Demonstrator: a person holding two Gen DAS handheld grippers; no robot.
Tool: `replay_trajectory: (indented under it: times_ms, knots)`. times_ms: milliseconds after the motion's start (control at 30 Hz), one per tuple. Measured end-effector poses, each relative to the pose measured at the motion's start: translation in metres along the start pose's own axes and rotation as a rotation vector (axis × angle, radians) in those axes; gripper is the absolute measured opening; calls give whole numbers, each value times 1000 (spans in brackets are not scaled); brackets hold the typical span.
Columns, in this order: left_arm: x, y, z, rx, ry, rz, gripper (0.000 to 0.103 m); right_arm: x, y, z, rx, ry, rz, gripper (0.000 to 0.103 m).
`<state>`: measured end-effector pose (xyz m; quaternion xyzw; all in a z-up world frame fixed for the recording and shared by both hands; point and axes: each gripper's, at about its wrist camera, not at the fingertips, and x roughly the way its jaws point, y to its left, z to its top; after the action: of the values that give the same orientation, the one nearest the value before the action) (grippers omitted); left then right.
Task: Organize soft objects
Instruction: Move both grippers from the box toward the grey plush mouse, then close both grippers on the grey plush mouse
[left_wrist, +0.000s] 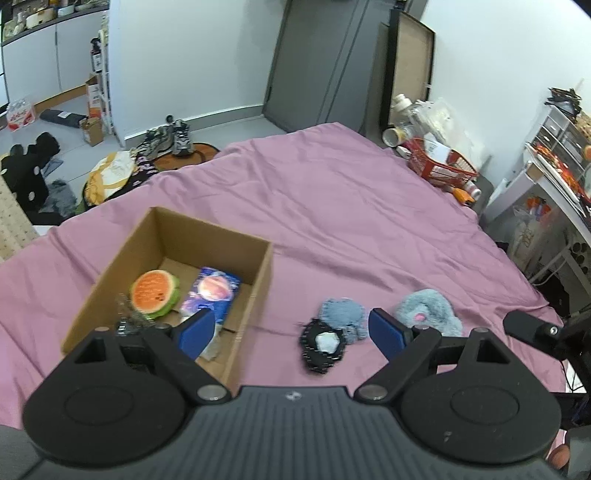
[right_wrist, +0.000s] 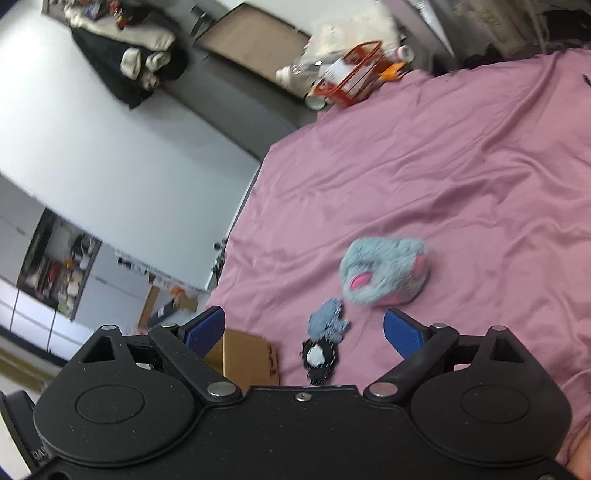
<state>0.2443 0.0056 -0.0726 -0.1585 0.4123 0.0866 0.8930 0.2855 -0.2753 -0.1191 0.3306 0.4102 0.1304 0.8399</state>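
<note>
In the left wrist view, your left gripper (left_wrist: 291, 330) is spread wide and grasps nothing; its two blue pads sit at the lower middle of the frame, one over the box (left_wrist: 110, 280) edge and one just beside the blue toy (left_wrist: 341, 314). The box stands at lower left on the pink sheet (left_wrist: 351, 206), and it already holds a watermelon plush (left_wrist: 155, 293) and a blue packet (left_wrist: 212, 293), so I judge it is the collecting place. The three soft things not yet put away lie close together at lower centre-right: the black pouch (left_wrist: 322, 345) touching the blue toy, and the grey plush (left_wrist: 428, 310) a little to the right. The gripper looks down from above, tilted forward. At the right edge you see a dark part of the other tool. In the right wrist view, your right gripper (right_wrist: 304, 330) is also released and empty. This camera is rolled strongly, so the wall runs diagonally at upper left. The pouch (right_wrist: 318, 356) lies between the fingers near the bottom, the blue toy (right_wrist: 328, 321) above it, the grey plush (right_wrist: 384, 273) further up, slightly blurred.
</note>
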Motion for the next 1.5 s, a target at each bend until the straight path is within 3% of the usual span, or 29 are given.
replay_trajectory:
  times_ms: [367, 667, 800, 1100, 1300, 1433, 1500]
  knots:
    - [40, -42, -5, 9, 37, -100, 89, 18, -50, 12, 151, -51, -81, 93]
    - [80, -64, -4, 9, 95, -147, 86, 37, -82, 14, 295, -51, -87, 81]
    - [101, -73, -4, 11, 118, -163, 81, 48, -91, 14, 342, -33, -77, 70]
    - [147, -87, -8, 12, 188, -208, 65, 76, -98, 10, 385, 21, -64, 60]
    - [171, -89, -10, -12, 230, -244, 48, 86, -100, 10, 393, 48, -70, 57]
    - [181, -92, -12, -27, 267, -284, 22, 88, -102, 10, 402, 50, -75, 55]
    - [180, -94, -14, -17, 259, -287, 17, 89, -100, 9, 399, 53, -72, 55]
